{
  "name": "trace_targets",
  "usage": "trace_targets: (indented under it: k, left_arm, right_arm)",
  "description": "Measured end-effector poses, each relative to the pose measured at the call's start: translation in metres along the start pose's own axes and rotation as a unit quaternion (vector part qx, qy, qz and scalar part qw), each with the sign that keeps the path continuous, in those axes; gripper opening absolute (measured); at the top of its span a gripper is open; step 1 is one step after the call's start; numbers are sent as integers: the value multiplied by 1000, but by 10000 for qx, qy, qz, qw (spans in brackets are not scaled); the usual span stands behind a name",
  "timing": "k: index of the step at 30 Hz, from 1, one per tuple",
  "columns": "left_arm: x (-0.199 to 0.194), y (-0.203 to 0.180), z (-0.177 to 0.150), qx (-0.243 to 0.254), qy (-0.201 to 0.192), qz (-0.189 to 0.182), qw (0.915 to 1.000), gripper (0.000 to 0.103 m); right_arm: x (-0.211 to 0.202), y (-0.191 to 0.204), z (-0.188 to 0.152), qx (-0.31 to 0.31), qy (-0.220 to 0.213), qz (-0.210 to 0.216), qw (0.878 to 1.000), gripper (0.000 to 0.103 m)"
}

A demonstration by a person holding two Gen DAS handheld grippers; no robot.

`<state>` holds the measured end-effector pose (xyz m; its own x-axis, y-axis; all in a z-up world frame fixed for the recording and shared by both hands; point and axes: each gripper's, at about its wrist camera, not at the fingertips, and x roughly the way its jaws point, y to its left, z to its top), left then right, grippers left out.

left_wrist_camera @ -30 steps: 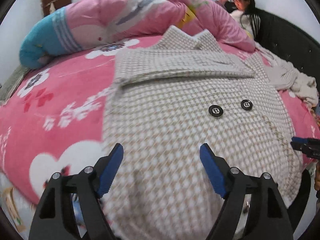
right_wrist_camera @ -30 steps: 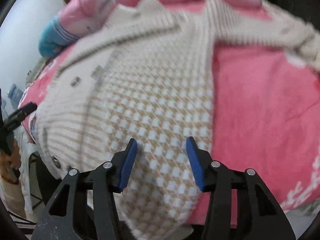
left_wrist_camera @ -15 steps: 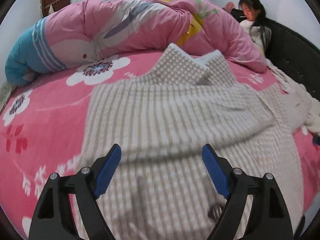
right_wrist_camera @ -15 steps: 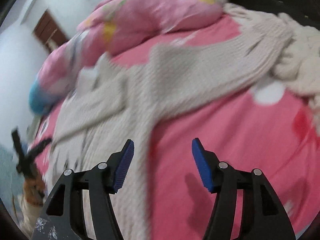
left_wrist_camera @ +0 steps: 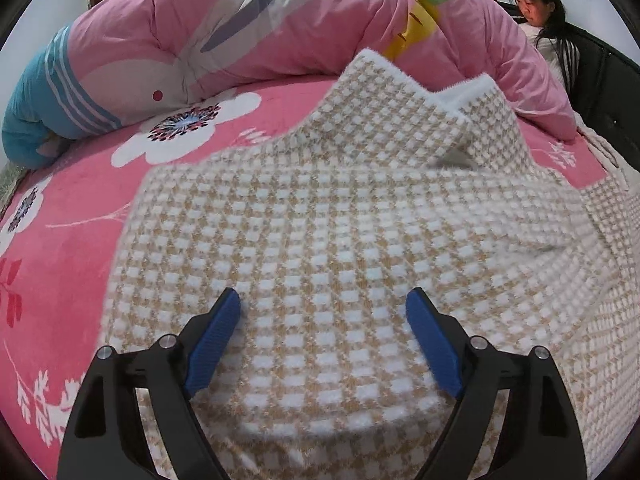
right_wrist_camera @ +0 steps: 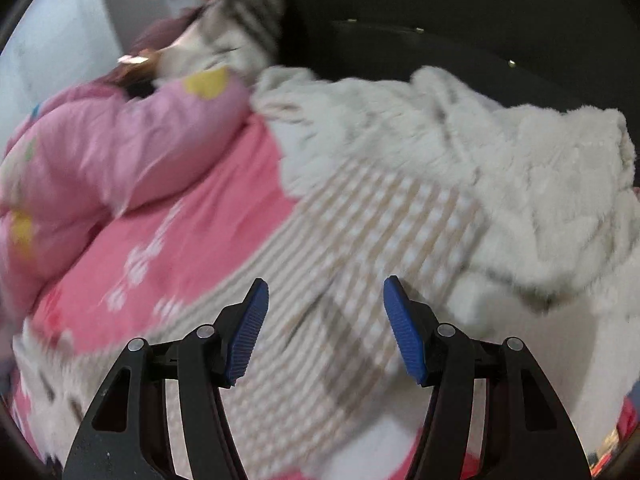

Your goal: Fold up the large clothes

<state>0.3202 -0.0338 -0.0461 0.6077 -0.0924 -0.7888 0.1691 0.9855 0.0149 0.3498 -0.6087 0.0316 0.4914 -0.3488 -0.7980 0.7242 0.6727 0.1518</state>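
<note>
A beige-and-white checked coat lies spread on the pink bed, collar pointing away. One sleeve is folded across its chest. My left gripper is open and empty, low over the folded sleeve and upper body. In the right wrist view, which is blurred, the coat's other sleeve stretches out toward a fluffy white garment. My right gripper is open and empty, just above that sleeve.
A rolled pink quilt lies along the far side of the pink floral bedsheet. A woman sits at the black headboard. The headboard also shows dark behind the fluffy garment.
My left gripper has moved up the coat from the hem and buttons to the folded sleeve near the collar. My right gripper has swung from the coat's lower edge out along the free sleeve.
</note>
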Motion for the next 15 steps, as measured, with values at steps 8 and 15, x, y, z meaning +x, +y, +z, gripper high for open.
trace_targets:
  k: [8, 15]
  left_arm:
    - [4, 2, -2, -78, 13, -64, 9999, 88]
    - [5, 3, -4, -63, -10, -56, 10000, 89]
  right_arm:
    - [12, 1, 17, 76, -155, -303, 9994, 36]
    - [-1, -9, 17, -59, -452, -383, 9982, 0]
